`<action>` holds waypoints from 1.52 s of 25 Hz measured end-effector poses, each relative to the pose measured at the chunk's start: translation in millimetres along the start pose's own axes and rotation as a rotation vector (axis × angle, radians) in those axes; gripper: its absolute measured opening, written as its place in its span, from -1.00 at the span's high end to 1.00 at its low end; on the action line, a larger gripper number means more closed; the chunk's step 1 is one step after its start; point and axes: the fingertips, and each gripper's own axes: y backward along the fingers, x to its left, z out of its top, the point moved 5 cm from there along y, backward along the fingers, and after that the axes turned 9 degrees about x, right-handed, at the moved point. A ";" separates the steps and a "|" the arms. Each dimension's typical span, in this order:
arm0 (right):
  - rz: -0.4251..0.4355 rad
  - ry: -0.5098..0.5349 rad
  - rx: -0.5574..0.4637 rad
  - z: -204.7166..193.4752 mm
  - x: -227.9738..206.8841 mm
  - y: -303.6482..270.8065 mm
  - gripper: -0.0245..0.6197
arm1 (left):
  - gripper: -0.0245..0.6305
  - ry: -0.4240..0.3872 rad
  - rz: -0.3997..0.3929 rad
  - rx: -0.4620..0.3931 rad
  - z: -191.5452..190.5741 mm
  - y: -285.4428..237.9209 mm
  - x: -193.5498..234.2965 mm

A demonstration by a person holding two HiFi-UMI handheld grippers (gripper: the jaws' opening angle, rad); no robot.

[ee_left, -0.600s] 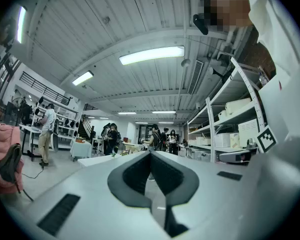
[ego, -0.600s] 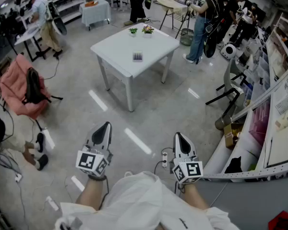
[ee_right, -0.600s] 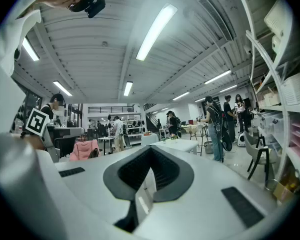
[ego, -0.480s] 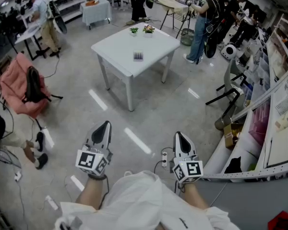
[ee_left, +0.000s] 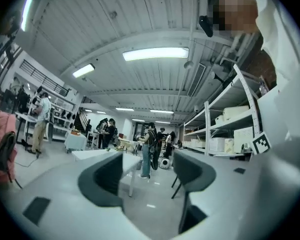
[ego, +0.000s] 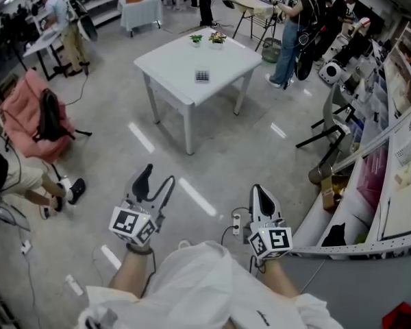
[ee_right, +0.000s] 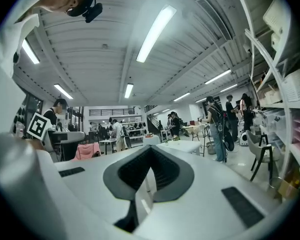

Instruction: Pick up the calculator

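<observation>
The calculator (ego: 202, 76), a small dark keypad, lies on the white table (ego: 171, 60) across the room in the head view, far from both grippers. My left gripper (ego: 159, 177) is held low over the floor with its jaws open and nothing between them. In the left gripper view, the left gripper (ee_left: 147, 159) frames the distant table (ee_left: 92, 154). My right gripper (ego: 259, 196) is beside it, shut and empty. Its pads meet at the tip in the right gripper view (ee_right: 151, 150). The calculator cannot be made out in either gripper view.
Two small potted plants (ego: 207, 39) stand at the table's far edge. A chair with a pink jacket (ego: 34, 115) and a seated person (ego: 14, 177) are at the left. Shelving (ego: 397, 149) and an office chair (ego: 329, 125) line the right. A power strip (ego: 236, 221) lies near my feet.
My left gripper's jaws have opened; they were shut before. The table sits slightly higher in the head view. The seated person's legs at the left have shifted.
</observation>
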 end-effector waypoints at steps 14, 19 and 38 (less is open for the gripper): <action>-0.068 0.002 0.008 -3.6 21.0 -0.9 0.87 | -0.54 0.036 -0.023 0.074 -16.0 10.2 22.1; -0.090 -0.023 0.020 -13.6 29.1 -3.7 0.87 | -0.54 0.014 -0.013 0.099 -24.5 17.9 35.3; -0.069 -0.048 0.031 -14.0 4.2 -61.7 0.87 | -0.54 0.012 0.004 0.123 -23.0 -37.8 56.1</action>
